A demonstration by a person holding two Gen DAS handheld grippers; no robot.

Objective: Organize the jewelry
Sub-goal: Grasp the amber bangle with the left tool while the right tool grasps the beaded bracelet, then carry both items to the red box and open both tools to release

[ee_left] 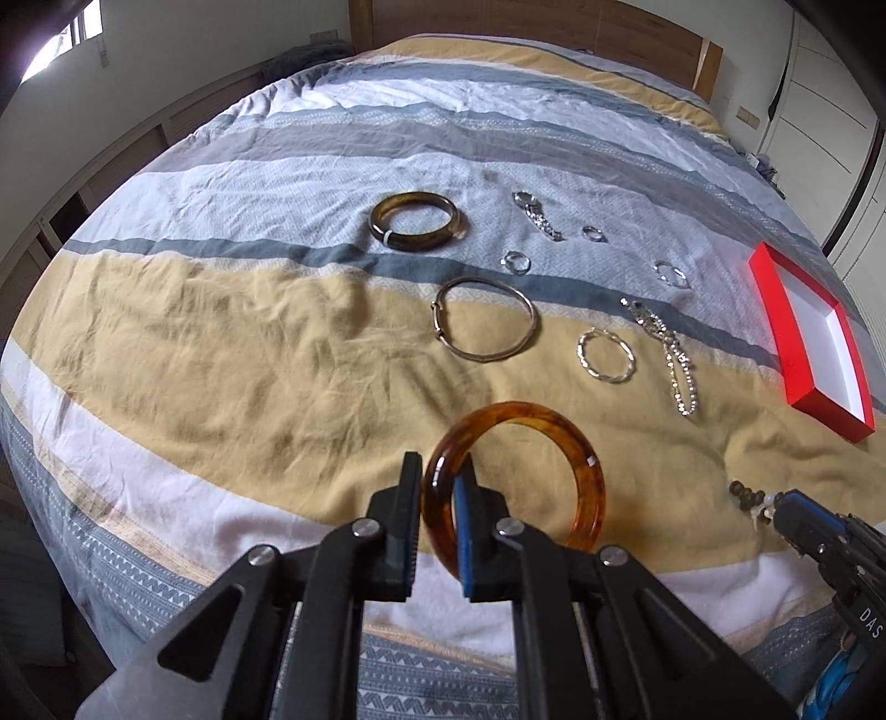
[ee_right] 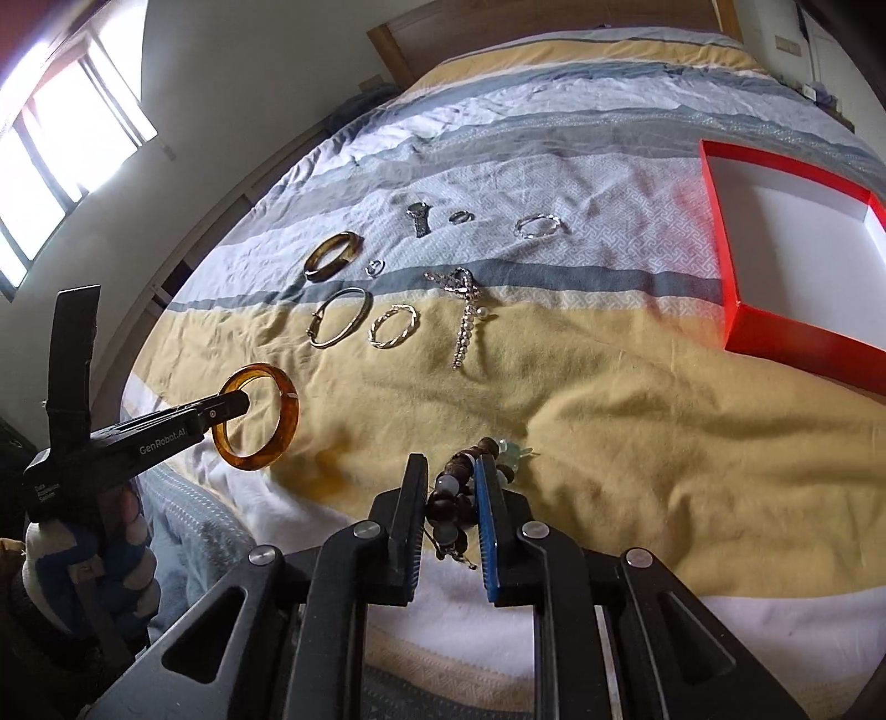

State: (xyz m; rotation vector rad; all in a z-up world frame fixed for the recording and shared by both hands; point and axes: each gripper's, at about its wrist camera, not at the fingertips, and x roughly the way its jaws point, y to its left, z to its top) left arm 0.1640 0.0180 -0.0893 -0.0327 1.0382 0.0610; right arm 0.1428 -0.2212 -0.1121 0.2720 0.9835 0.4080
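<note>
You are working over a bed covered by a striped duvet (ee_left: 221, 354) in yellow, grey, white and pale blue bands, with a wooden headboard (ee_left: 531, 27) at twelve o'clock and a bright window (ee_right: 66, 144) showing at ten o'clock in the right wrist view.

Going left to right across the duvet in the left wrist view, a dark tortoiseshell bangle (ee_left: 415, 221) is lying at twelve o'clock, a thin metal bangle (ee_left: 484, 321) is sitting just below it, and a small ring (ee_left: 516, 262) is resting between them to the right. A silver watch (ee_left: 536, 215) is lying at one o'clock, a twisted silver hoop (ee_left: 605, 354) is sitting near the thin bangle, and a rhinestone and pearl chain (ee_left: 667, 354) is trailing beside that hoop. An open red box (ee_left: 814, 343) with a white inside is lying at three o'clock, well apart from the jewellery.

Your left gripper (ee_left: 440, 515) is pointing steeply down, its jaws narrow and clamping the rim of an amber bangle (ee_left: 515, 482), which is hanging clear of the duvet. In the right wrist view your gloved left hand (ee_right: 111, 543) is wrapping the handle at eight o'clock.

Your right gripper (ee_right: 451, 520) is tilting down too, its jaws narrow and pinching a brown beaded bracelet (ee_right: 459, 493) with pale beads, bunched between the pads.
</note>
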